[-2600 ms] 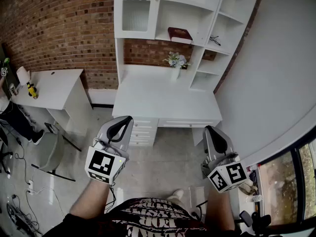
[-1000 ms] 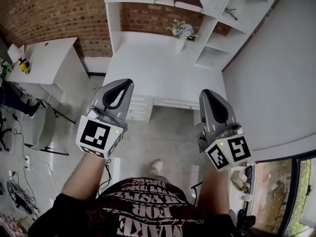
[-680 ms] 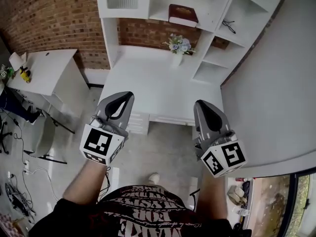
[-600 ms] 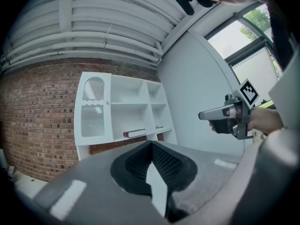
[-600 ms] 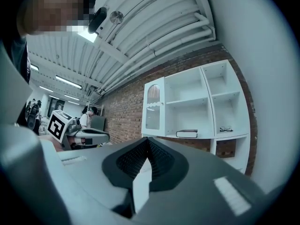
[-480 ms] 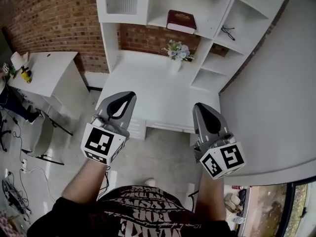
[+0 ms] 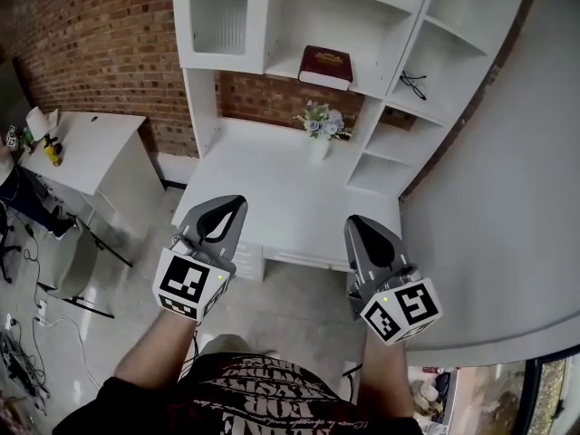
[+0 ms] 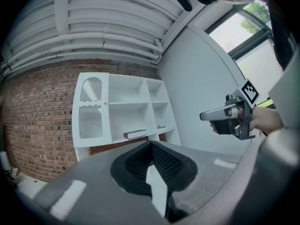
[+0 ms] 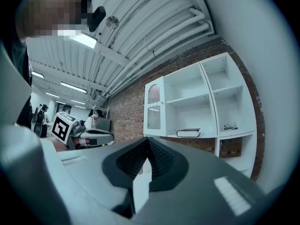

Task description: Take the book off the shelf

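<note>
A dark red book [image 7: 324, 65] lies flat on the middle shelf of the white wall unit [image 7: 272, 69]; it also shows in the left gripper view [image 8: 136, 134] and the right gripper view [image 9: 188, 133]. My left gripper [image 7: 228, 204] and right gripper [image 7: 355, 224] hover side by side in front of the desk, both pointing level at the shelves and well short of them. Both have their jaws closed together with nothing between them. From the left gripper view, the right gripper [image 8: 220, 115] shows off to the side.
A white desk top [image 7: 281, 188] lies below the shelves, with a vase of flowers [image 7: 319, 130] at its back. Glasses [image 7: 410, 85] rest on the right-hand shelf. A second white desk [image 7: 91, 152] stands at the left by the brick wall. A curved white wall [image 7: 507, 207] closes the right.
Both grippers have moved toward the desk and shelves, and my view has tilted up, so the book and shelves sit lower in view. The jaws stay closed.
</note>
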